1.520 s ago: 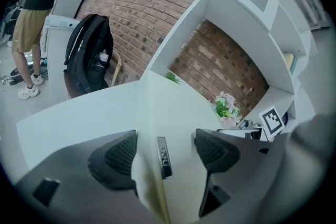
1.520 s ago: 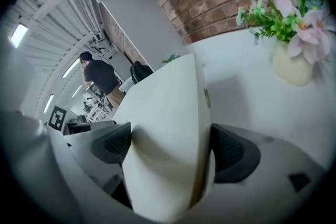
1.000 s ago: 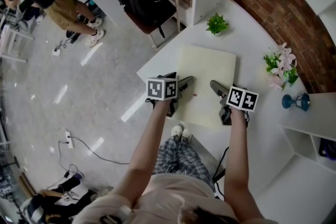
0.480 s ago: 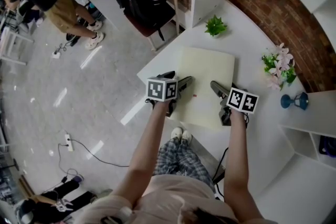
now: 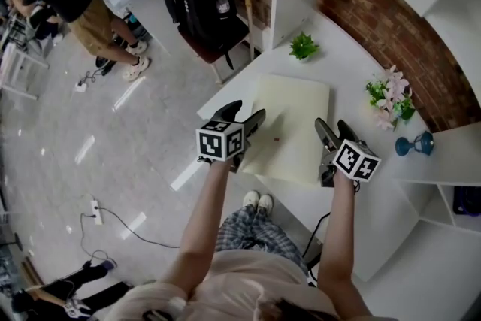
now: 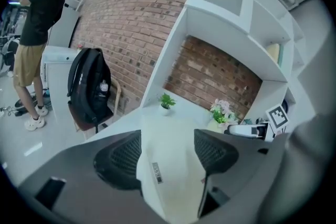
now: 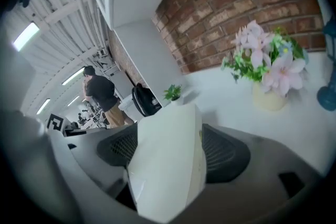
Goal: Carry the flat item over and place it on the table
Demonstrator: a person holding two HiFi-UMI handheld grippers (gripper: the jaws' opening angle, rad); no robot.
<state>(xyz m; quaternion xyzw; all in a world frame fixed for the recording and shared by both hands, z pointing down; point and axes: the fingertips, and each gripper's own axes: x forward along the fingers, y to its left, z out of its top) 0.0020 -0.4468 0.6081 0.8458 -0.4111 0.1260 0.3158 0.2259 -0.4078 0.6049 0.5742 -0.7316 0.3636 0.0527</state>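
While 2 grippers hold the cream flat board [image 5: 293,128] over the worktop's [image 5: 353,60] near edge, left gripper [image 5: 246,113] fingers [image 6: 118,159] clamped on its left side, right gripper [image 5: 331,124] fingers [image 7: 227,152] just closing tighter on its right side.

Both arms outstretched; left gripper [image 5: 248,113] clamping flat item [image 5: 293,128], right gripper [image 5: 331,125] jaws just closing on it

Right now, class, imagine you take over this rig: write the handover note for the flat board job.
Left gripper: shut on the cream flat board, left edge.
Right gripper: jaws have just been closing, shut on the board's right edge.
Board: over the white table, near end overhanging its front edge.
Done: both grips taken.
Left: carry it over, lay it flat on the table.
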